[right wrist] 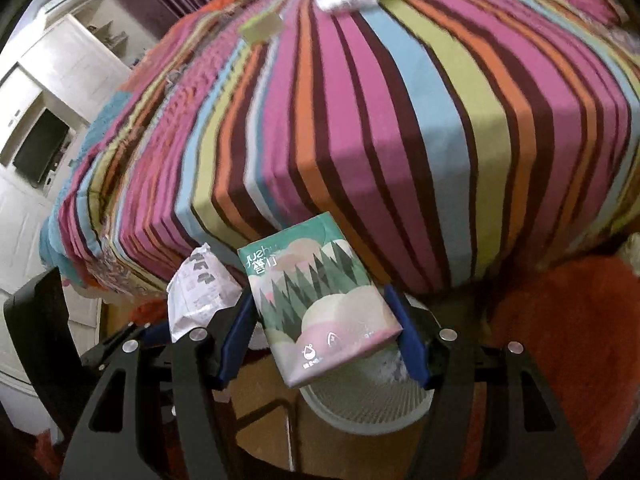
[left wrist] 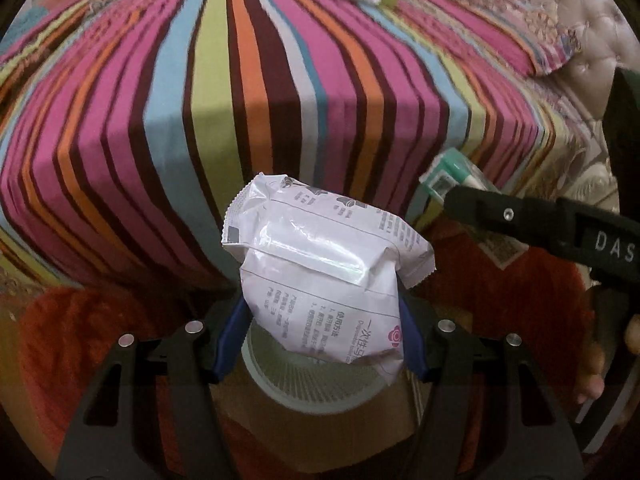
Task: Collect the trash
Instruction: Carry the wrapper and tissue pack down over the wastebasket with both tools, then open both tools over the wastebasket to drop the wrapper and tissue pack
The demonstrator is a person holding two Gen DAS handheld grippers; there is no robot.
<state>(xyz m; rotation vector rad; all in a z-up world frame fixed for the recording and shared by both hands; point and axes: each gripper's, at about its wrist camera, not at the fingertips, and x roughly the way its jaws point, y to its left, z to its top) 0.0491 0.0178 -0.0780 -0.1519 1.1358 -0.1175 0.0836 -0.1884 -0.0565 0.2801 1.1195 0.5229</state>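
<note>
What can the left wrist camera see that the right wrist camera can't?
Only the left wrist view shows the tufted cream headboard and the printed back of the white packet close up, clamped in the left hand-held gripper.

Only the right wrist view shows the white cabinets, the dark screen, and the forest picture on the green pack held by the right hand-held gripper.

Both show the striped bedspread, more litter far back on it, and the pale mesh bin below.

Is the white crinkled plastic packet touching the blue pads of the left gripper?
Touching. The left wrist view shows the white crinkled plastic packet clamped between both blue pads of the left gripper.
</note>
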